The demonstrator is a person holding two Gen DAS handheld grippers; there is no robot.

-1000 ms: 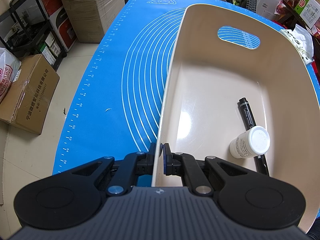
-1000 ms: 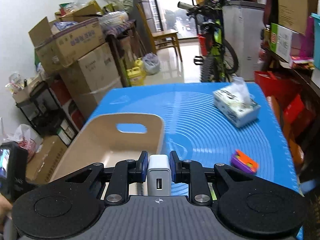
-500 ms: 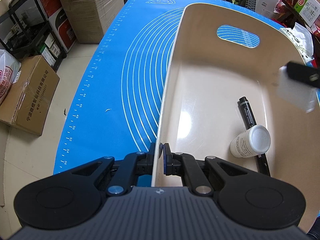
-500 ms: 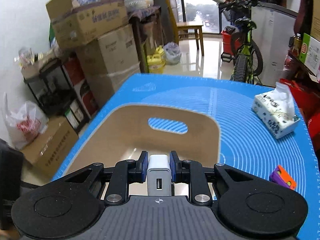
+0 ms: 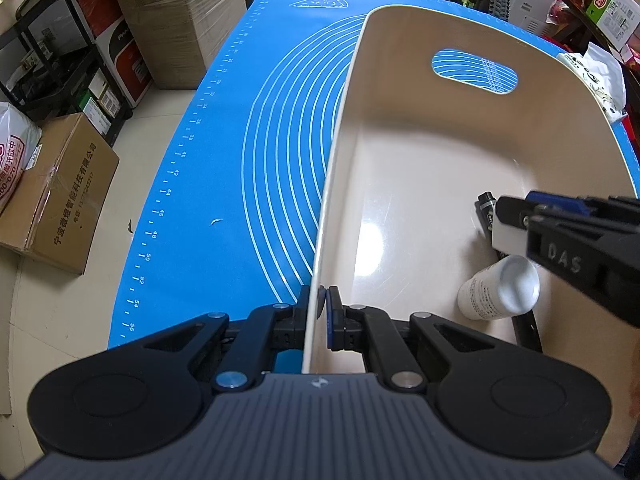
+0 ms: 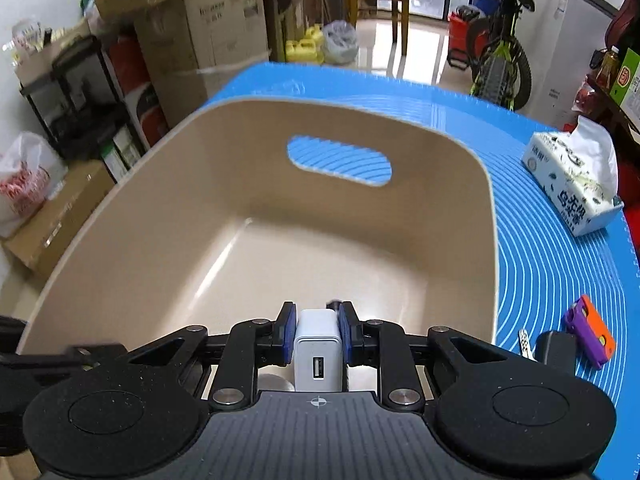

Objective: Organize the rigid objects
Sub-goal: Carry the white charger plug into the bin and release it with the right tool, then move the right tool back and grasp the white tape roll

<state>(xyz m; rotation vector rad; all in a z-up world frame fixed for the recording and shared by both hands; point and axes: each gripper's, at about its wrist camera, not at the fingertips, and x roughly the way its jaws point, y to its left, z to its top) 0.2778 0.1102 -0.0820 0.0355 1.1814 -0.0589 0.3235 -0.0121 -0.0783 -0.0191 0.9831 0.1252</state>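
Note:
A beige plastic bin (image 5: 400,152) (image 6: 168,208) with a handle slot stands on the blue mat (image 5: 240,160). My left gripper (image 5: 318,304) is shut on the bin's near left wall. Inside the bin lie a black marker (image 5: 485,205) and a small white bottle (image 5: 496,292). My right gripper (image 6: 317,322) is shut on a white USB charger (image 6: 318,354) and hangs inside the bin. In the left wrist view the right gripper (image 5: 516,216) comes in from the right with the charger (image 5: 506,236) just above the marker and bottle.
On the mat right of the bin lie a tissue box (image 6: 572,188), a purple and orange toy (image 6: 588,330), a small black object (image 6: 554,350) and a key-like metal piece (image 6: 525,342). Cardboard boxes (image 5: 172,20) and a shelf (image 5: 60,72) stand on the floor to the left; a bicycle (image 6: 500,56) is behind the table.
The right gripper with the charger has moved left and down, from beside the bin to inside it above the marker and bottle. The left gripper has kept still on the bin wall.

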